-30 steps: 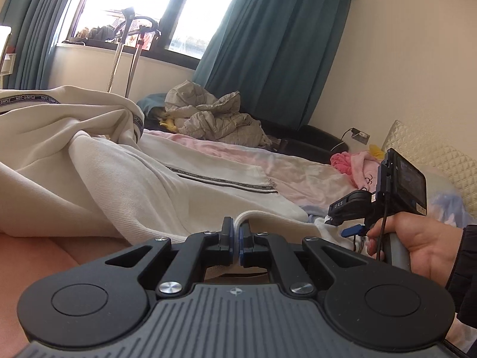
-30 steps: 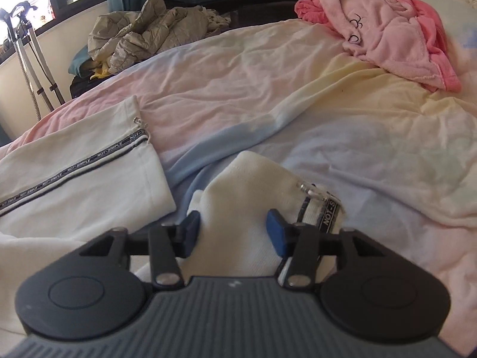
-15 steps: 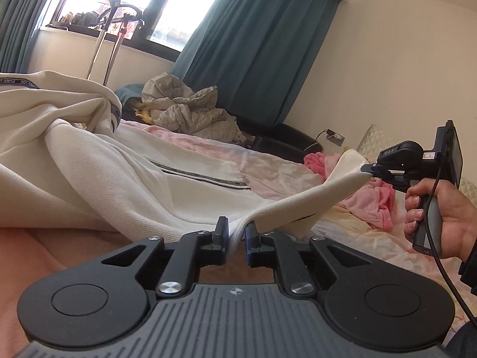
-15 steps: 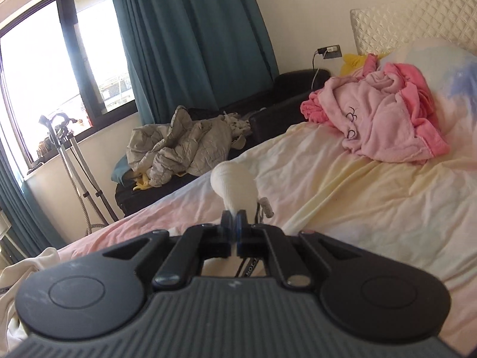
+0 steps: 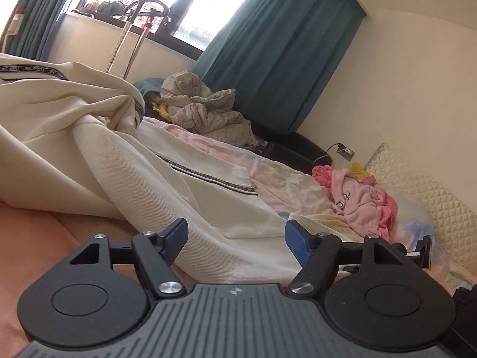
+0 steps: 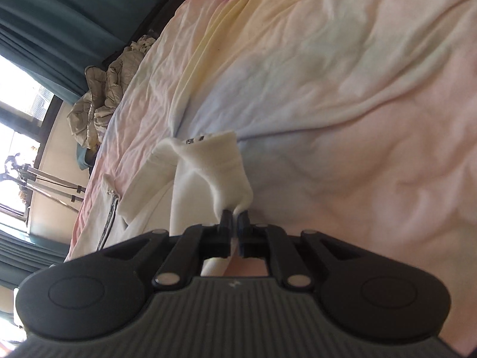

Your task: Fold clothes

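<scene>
A cream garment with black lettered stripe trim (image 5: 125, 161) lies spread and bunched across the bed. My left gripper (image 5: 235, 238) is open, its blue pads apart on either side of a fold of the cream cloth, low over the bed. My right gripper (image 6: 234, 223) is shut on a cuff end of the cream garment (image 6: 214, 164), the view rolled sideways. The right gripper's tip (image 5: 417, 250) shows at the right edge of the left wrist view.
The bed has a pastel pink, yellow and blue sheet (image 6: 342, 89). A pink garment (image 5: 357, 203) lies by the quilted headboard (image 5: 432, 197). A grey jacket (image 5: 202, 110) is heaped on a dark sofa by teal curtains (image 5: 268, 68). Metal crutches (image 5: 131, 32) lean at the window.
My left gripper has opened and let go of the cream cloth. My right gripper, still shut on the cuff, has rolled sideways and dropped low toward the bed near my left gripper.
</scene>
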{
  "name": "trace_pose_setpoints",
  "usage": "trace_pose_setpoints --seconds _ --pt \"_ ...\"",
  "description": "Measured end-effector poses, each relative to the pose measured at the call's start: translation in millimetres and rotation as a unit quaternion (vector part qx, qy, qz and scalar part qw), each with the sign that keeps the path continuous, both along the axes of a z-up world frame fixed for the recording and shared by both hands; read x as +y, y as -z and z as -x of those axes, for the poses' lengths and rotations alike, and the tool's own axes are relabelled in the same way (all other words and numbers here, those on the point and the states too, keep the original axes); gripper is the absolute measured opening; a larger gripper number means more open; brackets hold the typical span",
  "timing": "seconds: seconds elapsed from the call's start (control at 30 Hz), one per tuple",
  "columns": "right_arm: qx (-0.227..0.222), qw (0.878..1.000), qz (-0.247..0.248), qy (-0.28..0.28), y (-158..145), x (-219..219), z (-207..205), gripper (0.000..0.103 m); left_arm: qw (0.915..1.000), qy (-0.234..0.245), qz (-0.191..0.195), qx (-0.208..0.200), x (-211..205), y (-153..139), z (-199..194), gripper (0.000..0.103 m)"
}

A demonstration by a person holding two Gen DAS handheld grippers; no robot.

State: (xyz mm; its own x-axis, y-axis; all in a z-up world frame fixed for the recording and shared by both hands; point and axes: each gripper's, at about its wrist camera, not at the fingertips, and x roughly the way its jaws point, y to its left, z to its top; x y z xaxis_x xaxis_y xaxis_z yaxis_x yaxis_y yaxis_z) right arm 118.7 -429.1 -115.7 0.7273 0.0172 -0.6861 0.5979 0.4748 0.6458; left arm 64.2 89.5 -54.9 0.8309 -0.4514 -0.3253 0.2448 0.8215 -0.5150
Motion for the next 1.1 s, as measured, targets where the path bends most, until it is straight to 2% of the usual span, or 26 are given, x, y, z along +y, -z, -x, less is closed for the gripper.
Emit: trace_pose_setpoints --seconds 0.07,0.13,0.2,0.27,0.37,0.5,0.53,0.6,0.73,0.77,0.87,0.9,0.93,1.0,1.03,1.1 --pt "-0.001 1.000 -0.006 -0.001 4 -4 -3 0.008 0.9982 -0.047 0.030 0.021 19 -4 -1 0.078" --pt "-0.002 1.000 -0.014 -0.001 7 -7 -4 0.008 0.9920 -0.100 0.064 0.043 43 -8 1 0.080" --pt "-0.005 1.000 -0.025 0.000 9 -12 -6 0.008 0.9770 -0.158 0.118 0.080 76 -8 4 0.081" --pt "-0.007 0.999 -0.036 0.001 12 -16 -8 0.008 0.9505 -0.215 0.186 0.126 114 -6 7 0.081" --pt "-0.006 0.999 -0.049 0.002 16 -22 -9 0.009 0.8985 -0.290 0.284 0.167 166 6 20 0.082" --pt "-0.004 0.998 -0.066 0.009 23 -25 -12 0.009 0.8451 -0.376 0.335 0.178 213 21 35 0.079" --pt "-0.005 0.998 -0.068 0.010 23 -26 -14 0.009 0.8323 -0.396 0.347 0.174 222 25 38 0.077" --pt "-0.006 0.998 -0.067 0.008 23 -26 -17 0.009 0.8206 -0.411 0.362 0.163 232 32 37 0.075" --pt "-0.006 0.998 -0.070 0.005 26 -28 -20 0.009 0.8177 -0.425 0.350 0.166 243 40 12 0.069" --pt "-0.006 0.997 -0.072 0.005 27 -29 -20 0.009 0.8208 -0.425 0.344 0.165 243 41 6 0.069" --pt "-0.014 0.997 -0.077 0.003 31 -32 -22 0.009 0.8411 -0.421 0.302 0.156 244 34 -10 0.055" --pt "-0.017 0.997 -0.077 0.003 32 -32 -23 0.009 0.8496 -0.420 0.282 0.150 244 29 -14 0.043" --pt "-0.022 0.997 -0.074 0.003 32 -31 -24 0.008 0.8577 -0.419 0.261 0.144 244 24 -18 0.036" --pt "-0.029 0.998 -0.054 0.000 27 -28 -27 0.004 0.8729 -0.414 0.224 0.127 245 8 -19 0.030" --pt "-0.035 0.999 -0.037 -0.002 21 -26 -28 0.004 0.8773 -0.411 0.218 0.118 246 -1 -17 0.028" --pt "-0.058 0.998 -0.005 0.002 7 -24 -27 0.003 0.8789 -0.401 0.233 0.110 254 -23 -8 0.027"
